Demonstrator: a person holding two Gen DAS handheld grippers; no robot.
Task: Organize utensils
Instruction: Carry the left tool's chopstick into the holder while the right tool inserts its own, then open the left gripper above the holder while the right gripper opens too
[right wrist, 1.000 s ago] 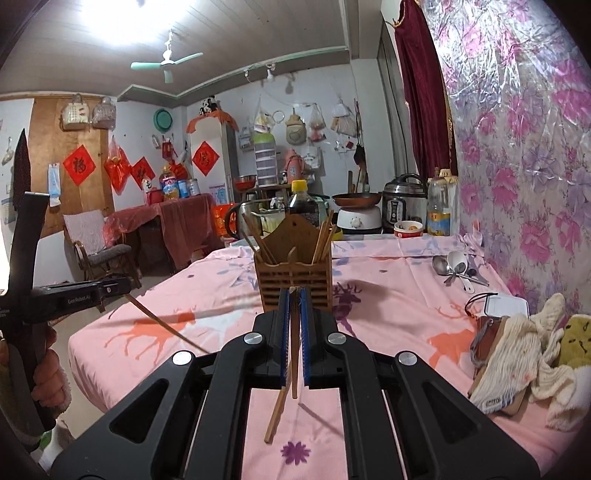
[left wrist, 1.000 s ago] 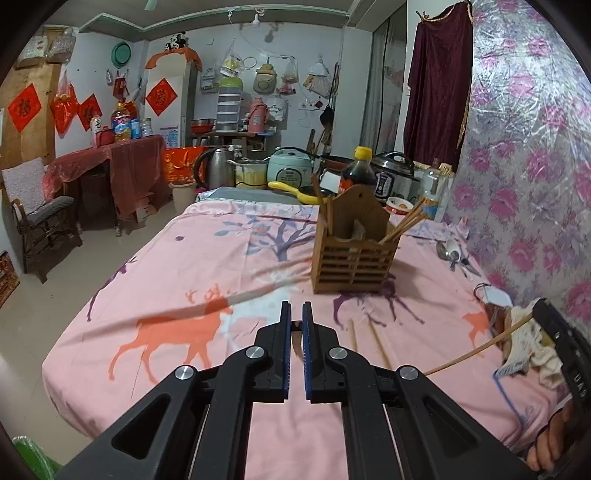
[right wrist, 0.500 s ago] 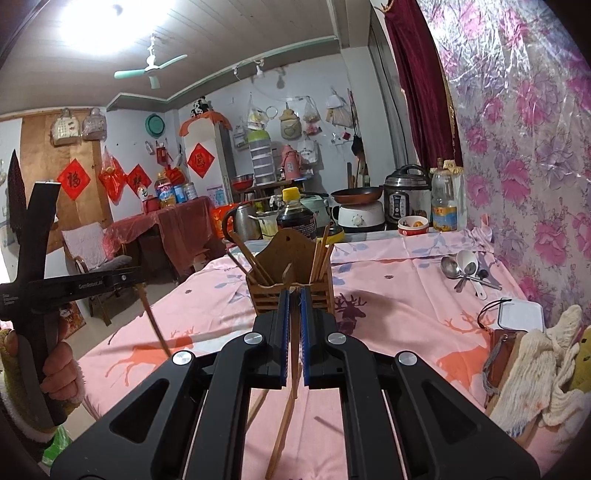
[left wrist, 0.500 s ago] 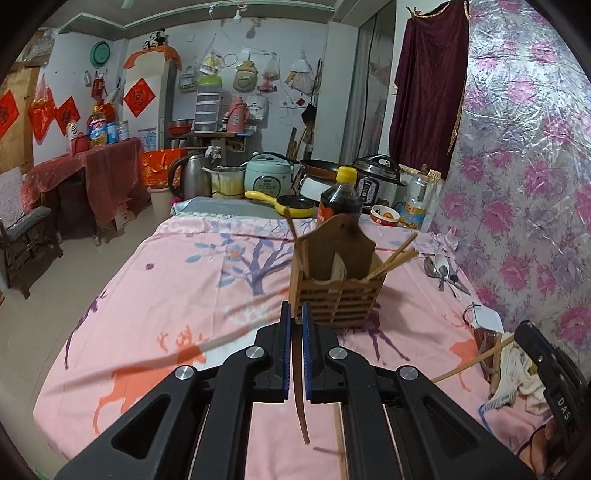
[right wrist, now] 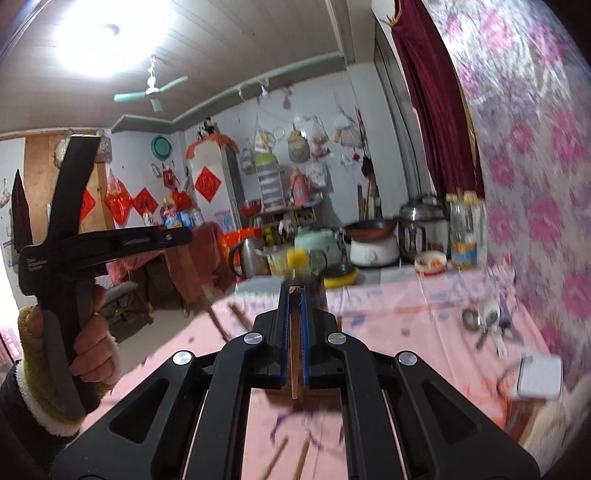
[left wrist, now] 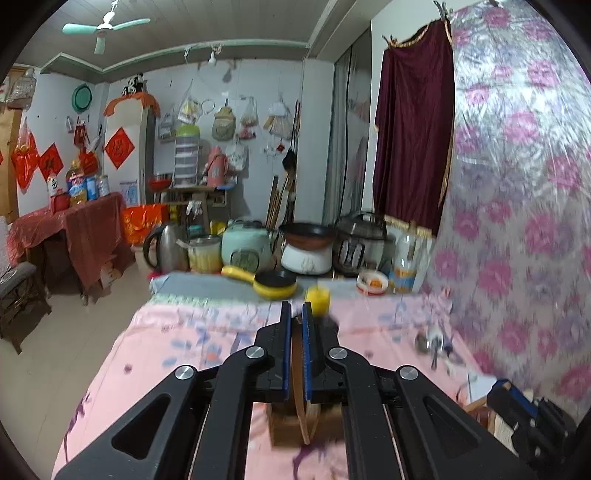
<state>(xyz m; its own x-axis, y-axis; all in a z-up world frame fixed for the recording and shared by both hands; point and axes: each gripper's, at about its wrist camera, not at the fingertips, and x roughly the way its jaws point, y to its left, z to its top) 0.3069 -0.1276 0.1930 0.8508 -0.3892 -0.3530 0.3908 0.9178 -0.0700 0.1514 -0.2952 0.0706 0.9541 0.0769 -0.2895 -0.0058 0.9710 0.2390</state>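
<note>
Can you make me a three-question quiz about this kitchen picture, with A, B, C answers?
1. Where is the little yellow pan?
A. at the far end of the table
B. on the floor
C. hanging on the wall

2. What colour is the ceiling fan?
A. red
B. pale green
C. black

3. What is the left tool doing?
A. standing wide open
B. pinching a chopstick
C. holding a spoon

Answers:
1. A, it sits past the pink tablecloth, near the cookers.
2. B, its blades look mint green against the ceiling.
3. B, a thin wooden stick runs between its closed blue pads.
</note>
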